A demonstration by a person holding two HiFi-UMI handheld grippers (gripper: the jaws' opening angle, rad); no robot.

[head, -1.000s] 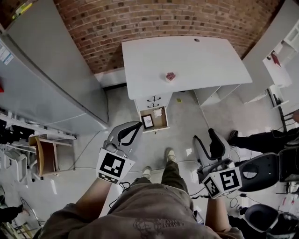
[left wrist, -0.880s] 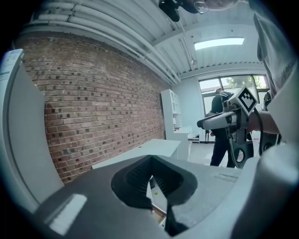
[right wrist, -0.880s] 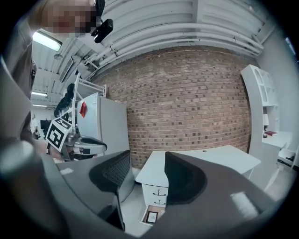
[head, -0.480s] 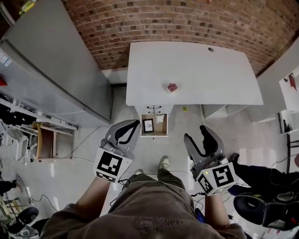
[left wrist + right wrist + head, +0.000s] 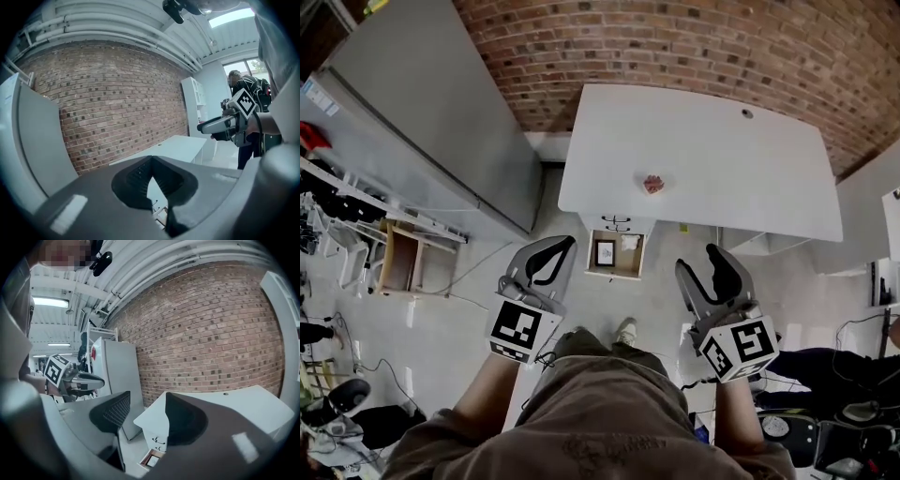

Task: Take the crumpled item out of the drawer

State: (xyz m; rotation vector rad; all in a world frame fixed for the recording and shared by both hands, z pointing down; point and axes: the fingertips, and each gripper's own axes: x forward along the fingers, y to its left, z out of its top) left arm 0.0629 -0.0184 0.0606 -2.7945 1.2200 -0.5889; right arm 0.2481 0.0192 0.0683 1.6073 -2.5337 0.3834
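shirt [image 5: 609, 433]: olive-brown | left tongs [image 5: 566, 244]: grey shell, black pads [image 5: 137, 176], black-white marker cube [image 5: 523, 331] | right tongs [image 5: 697, 259]: same build

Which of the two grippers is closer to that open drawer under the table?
Left, by a little. The left gripper hangs just left of the drawer; the right gripper is farther off to its right. Neither touches it.

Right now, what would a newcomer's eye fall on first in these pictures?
First the red brick wall at the top, with the big white table in front of it. Then the open drawer under the table's near edge, holding a crumpled white item, and nearer the viewer the left gripper shut, the right gripper open.
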